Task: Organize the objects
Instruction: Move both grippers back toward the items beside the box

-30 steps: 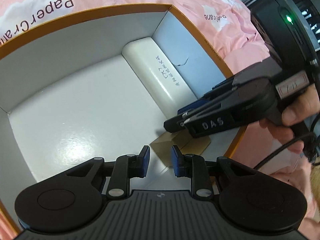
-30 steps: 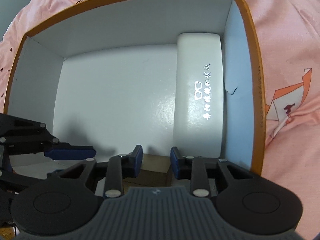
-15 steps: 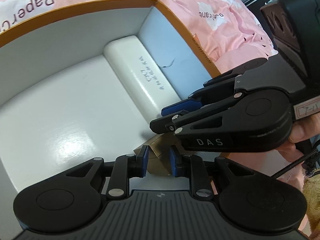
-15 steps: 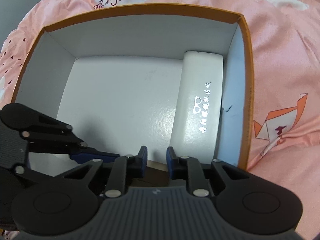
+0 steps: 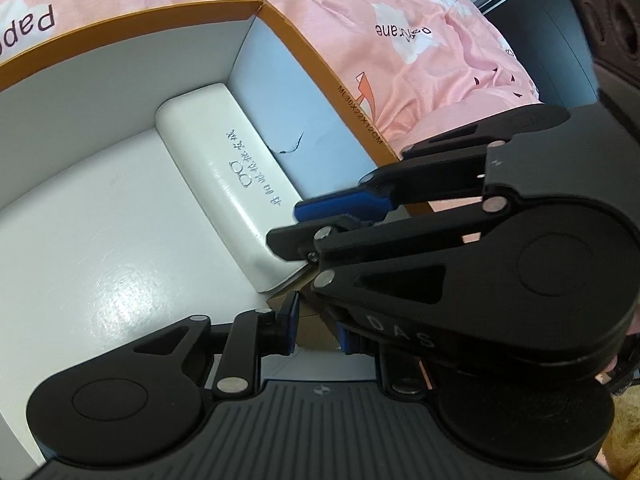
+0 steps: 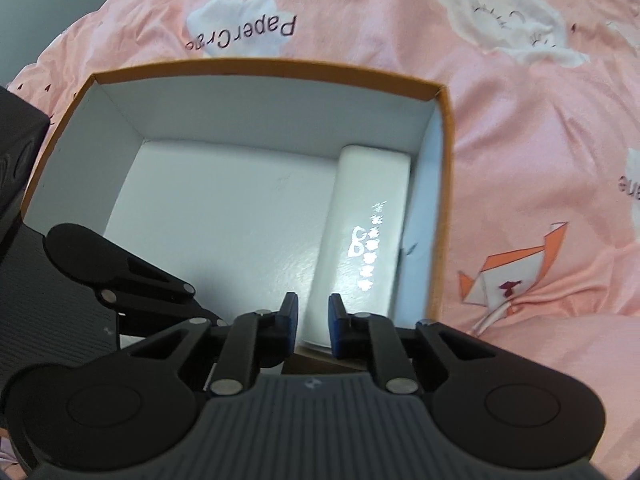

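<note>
Brown cardboard item (image 5: 316, 330): largely hidden behind the left gripper (image 5: 316, 330) and the right gripper (image 5: 340, 216); shape not determinable. White case (image 6: 360, 240): near end covered by the right gripper's fingers (image 6: 290, 320); printed lettering smeared by glare, unreadable. Orange-rimmed box (image 5: 288, 28): cut off at the left edge. Person's hand (image 5: 632, 328): a sliver seen at the right edge.

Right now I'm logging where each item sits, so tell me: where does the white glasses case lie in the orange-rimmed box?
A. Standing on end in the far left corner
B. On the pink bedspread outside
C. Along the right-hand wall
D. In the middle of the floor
C: the white glasses case lies flat along the right-hand wall of the box.
</note>
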`<state>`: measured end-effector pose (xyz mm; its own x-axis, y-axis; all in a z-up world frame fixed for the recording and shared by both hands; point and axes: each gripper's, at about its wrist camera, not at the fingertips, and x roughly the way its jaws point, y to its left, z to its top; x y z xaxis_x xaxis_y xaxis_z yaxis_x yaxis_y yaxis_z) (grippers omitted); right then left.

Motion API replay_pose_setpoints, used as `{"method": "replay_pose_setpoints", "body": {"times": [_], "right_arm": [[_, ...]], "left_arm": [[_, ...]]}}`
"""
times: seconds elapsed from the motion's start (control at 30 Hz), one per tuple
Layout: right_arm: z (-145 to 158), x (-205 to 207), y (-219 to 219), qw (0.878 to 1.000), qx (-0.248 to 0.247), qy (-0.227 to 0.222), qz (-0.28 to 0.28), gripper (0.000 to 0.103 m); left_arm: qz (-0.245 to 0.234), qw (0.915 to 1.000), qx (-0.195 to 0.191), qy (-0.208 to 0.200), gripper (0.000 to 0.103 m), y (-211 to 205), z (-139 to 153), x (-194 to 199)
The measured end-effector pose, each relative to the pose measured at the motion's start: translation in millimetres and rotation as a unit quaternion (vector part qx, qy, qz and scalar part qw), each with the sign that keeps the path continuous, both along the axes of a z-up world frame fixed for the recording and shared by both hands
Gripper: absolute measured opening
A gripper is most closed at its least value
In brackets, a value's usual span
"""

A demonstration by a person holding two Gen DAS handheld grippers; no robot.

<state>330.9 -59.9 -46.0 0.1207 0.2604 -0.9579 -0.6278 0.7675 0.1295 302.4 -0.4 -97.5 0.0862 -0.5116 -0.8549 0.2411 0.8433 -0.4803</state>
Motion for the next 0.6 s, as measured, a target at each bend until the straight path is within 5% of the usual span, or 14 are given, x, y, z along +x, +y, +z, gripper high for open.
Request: {"method": "replay_pose_setpoints", "body": {"times": [0.2,0.33,0.5,0.6], "right_arm": [[8,4,-6,1.000,0.003,-0.020,-0.013,0.018],[25,-5,-17,0.998,0.022,-0.045,-0.027,0.018],[60,-36,-40,0.989,0.088,-0.103,-0.062,0.021],[78,-69,-58,0.978,0.137,-0.132,-0.081,0.035]], "left_arm": [[0.025,0.9996,-0.001,-0.009,0.023,6,7,-8],[0.041,0.9962,0.029,-0.071,0.023,13,37,-27],[0.059,0.9797,0.061,-0.182,0.023,30,97,-85],[0.081,0.9633,0.094,-0.238,0.023,31,121,-123]]}}
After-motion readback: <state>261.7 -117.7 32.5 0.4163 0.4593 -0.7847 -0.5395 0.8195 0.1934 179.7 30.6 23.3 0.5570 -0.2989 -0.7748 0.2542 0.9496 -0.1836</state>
